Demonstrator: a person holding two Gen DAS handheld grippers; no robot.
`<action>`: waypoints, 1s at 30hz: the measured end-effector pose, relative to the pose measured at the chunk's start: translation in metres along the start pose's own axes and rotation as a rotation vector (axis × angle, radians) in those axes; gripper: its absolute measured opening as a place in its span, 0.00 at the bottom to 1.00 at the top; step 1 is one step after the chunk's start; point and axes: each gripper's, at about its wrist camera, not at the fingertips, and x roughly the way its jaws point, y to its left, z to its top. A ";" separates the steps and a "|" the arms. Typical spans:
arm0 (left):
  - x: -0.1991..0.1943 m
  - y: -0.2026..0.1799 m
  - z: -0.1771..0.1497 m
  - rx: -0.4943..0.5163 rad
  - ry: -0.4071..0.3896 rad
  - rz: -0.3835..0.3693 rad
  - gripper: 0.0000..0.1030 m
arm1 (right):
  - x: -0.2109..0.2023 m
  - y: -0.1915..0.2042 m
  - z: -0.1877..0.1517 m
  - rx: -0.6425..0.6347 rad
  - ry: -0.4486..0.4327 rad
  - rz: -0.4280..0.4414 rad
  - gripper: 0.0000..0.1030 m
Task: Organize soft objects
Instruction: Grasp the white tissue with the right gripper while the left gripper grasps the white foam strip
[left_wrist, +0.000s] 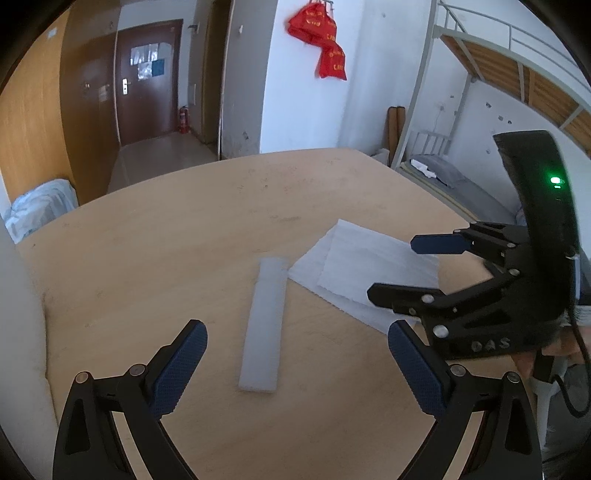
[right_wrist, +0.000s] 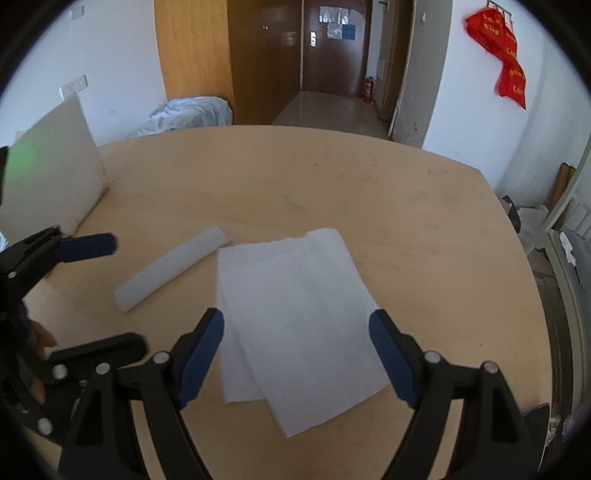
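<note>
Your left gripper (left_wrist: 297, 365) hangs with its jaws spread wide and empty over the long pale-grey foam strip (left_wrist: 264, 325) lying flat on the light wooden table (left_wrist: 147, 258), apparently lined up to close across its width. To its right, the thin white foam sheets (right_wrist: 299, 325) lie overlapped, and your right gripper (right_wrist: 297, 354) hovers above them, jaws released and holding nothing.
</note>
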 end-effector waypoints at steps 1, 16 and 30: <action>0.000 0.000 0.000 0.004 0.003 -0.002 0.96 | 0.002 0.000 0.001 0.004 0.011 0.012 0.82; 0.017 -0.004 -0.003 0.026 0.067 -0.004 0.96 | 0.005 -0.008 -0.001 0.014 0.026 -0.018 0.35; 0.028 -0.013 -0.005 0.053 0.103 0.037 0.62 | -0.005 -0.013 -0.008 0.046 0.027 -0.011 0.19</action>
